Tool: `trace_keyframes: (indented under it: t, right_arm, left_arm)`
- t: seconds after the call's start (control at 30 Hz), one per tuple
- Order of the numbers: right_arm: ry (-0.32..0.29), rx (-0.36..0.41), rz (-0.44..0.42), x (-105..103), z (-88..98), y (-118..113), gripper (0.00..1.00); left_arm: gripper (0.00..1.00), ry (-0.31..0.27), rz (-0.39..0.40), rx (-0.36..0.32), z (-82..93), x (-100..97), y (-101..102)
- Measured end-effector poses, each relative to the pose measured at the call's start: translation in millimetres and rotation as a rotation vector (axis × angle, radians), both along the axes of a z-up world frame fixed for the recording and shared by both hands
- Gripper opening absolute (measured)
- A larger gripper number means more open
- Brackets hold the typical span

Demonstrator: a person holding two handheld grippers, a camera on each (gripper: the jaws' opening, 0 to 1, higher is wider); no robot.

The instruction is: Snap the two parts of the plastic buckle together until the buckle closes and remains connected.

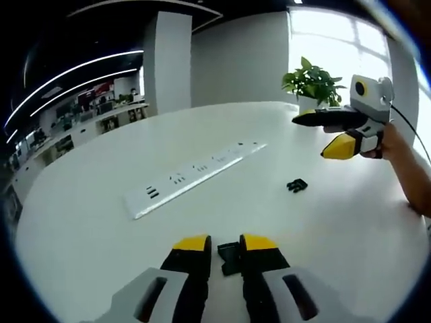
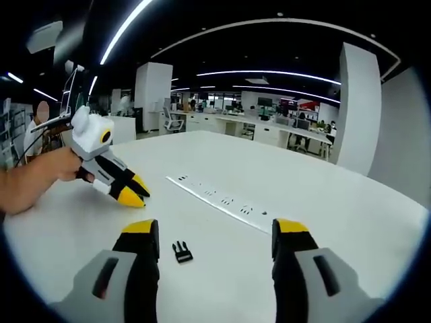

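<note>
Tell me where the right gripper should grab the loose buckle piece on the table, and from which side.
Grip the buckle piece across its solid body, at the end away from the prongs, coming straight down from above. It lies flat on the white table, so only its narrow sides offer purchase. The right gripper is open with the piece between its jaws but nearer the left one, so it probably needs centring first.

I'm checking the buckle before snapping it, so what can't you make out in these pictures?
- Left gripper view: the buckle part between the left tool is partly hidden by its tips.
- Right gripper view: the pronged buckle part on the table is too small for detail.
</note>
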State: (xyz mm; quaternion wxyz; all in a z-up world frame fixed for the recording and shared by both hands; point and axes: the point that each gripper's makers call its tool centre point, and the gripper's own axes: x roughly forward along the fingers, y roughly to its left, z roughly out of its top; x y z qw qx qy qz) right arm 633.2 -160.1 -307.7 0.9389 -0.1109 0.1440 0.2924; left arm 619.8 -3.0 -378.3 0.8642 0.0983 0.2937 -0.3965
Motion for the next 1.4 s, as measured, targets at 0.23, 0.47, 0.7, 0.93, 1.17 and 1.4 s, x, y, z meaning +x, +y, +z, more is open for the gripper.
trace_keyframes:
  t: [0.23,0.47,0.7,0.93,1.17,1.4]
  right_arm:
    - [0.0,0.001,0.001,-0.3,0.1,0.4,0.68]
    - [-0.001,0.0,0.001,-0.7,0.3,0.5,0.67]
    - [-0.001,-0.002,0.002,-2.3,-0.3,1.2,0.67]
    - [-0.004,-0.001,0.002,-3.6,0.9,1.5,0.67]
    - [-0.005,-0.002,0.003,-3.7,1.4,2.0,0.67]
    - [-0.005,-0.001,0.004,-3.8,1.7,2.2,0.67]
  left_arm:
    - [0.12,-0.001,0.008,0.005,-0.1,-1.0,3.4]
    - [0.12,0.008,0.033,-0.013,3.5,16.1,13.3]
    - [0.12,0.052,0.042,-0.036,1.3,13.1,14.7]
    - [0.12,-0.079,-0.333,0.066,7.3,-32.1,-25.3]
    - [0.12,-0.069,-0.556,0.111,1.6,-78.5,-38.8]
    - [0.12,-0.07,-0.518,0.099,3.6,-69.6,-32.1]
